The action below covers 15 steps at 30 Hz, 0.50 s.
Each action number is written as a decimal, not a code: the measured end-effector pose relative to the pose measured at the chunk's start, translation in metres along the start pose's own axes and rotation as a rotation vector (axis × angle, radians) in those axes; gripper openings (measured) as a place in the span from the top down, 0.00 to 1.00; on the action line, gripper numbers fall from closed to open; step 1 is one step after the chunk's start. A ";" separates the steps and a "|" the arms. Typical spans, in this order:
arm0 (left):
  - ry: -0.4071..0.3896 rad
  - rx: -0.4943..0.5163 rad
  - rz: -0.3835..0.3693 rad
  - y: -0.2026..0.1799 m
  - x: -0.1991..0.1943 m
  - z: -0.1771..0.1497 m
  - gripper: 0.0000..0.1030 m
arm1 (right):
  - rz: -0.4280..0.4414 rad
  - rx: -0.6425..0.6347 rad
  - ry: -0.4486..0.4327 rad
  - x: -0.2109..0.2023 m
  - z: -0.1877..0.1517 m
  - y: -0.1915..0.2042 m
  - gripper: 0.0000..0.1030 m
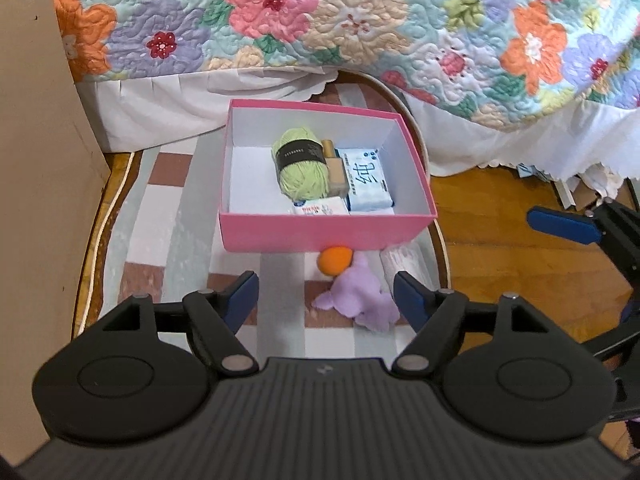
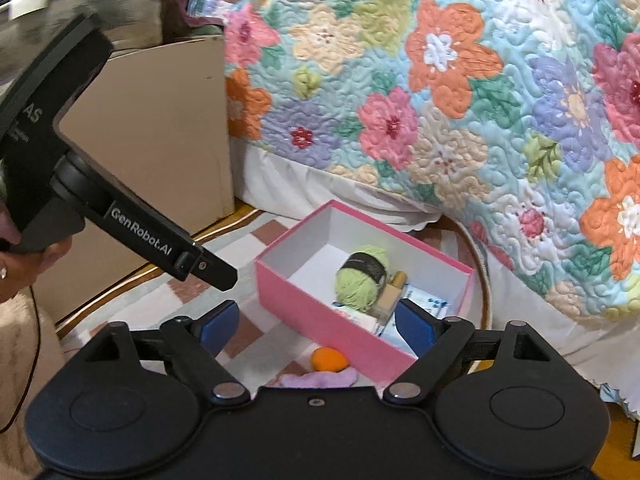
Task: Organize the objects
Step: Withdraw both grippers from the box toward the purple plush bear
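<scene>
While both tools gape, yarn [image 1: 298, 164] sits in pink box [image 1: 320, 234]

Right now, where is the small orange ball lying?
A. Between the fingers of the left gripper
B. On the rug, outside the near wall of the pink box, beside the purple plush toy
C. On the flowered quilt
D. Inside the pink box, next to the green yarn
B: the orange ball lies on the rug just outside the near wall of the pink box, next to the purple plush toy, and no gripper holds it.
</scene>
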State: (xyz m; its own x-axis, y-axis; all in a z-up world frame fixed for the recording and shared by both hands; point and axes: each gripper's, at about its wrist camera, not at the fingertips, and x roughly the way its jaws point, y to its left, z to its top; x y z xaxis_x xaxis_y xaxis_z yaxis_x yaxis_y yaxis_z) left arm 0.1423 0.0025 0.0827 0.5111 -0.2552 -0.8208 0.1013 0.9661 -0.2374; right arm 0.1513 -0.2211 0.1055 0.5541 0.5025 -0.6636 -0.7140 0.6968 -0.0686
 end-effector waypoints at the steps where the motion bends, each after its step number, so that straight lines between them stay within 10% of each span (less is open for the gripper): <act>1: -0.001 0.002 -0.001 -0.001 -0.001 -0.004 0.27 | 0.006 -0.003 -0.007 -0.002 -0.004 0.003 0.14; 15: -0.009 -0.053 0.005 0.008 0.040 -0.048 0.13 | -0.021 0.056 0.013 0.033 -0.071 -0.004 0.14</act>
State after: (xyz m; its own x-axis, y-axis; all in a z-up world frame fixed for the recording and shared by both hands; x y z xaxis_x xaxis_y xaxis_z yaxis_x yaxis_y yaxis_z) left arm 0.1227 -0.0018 0.0229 0.5195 -0.2495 -0.8173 0.0534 0.9640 -0.2603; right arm 0.1415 -0.2440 0.0310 0.5628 0.4808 -0.6724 -0.6770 0.7348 -0.0412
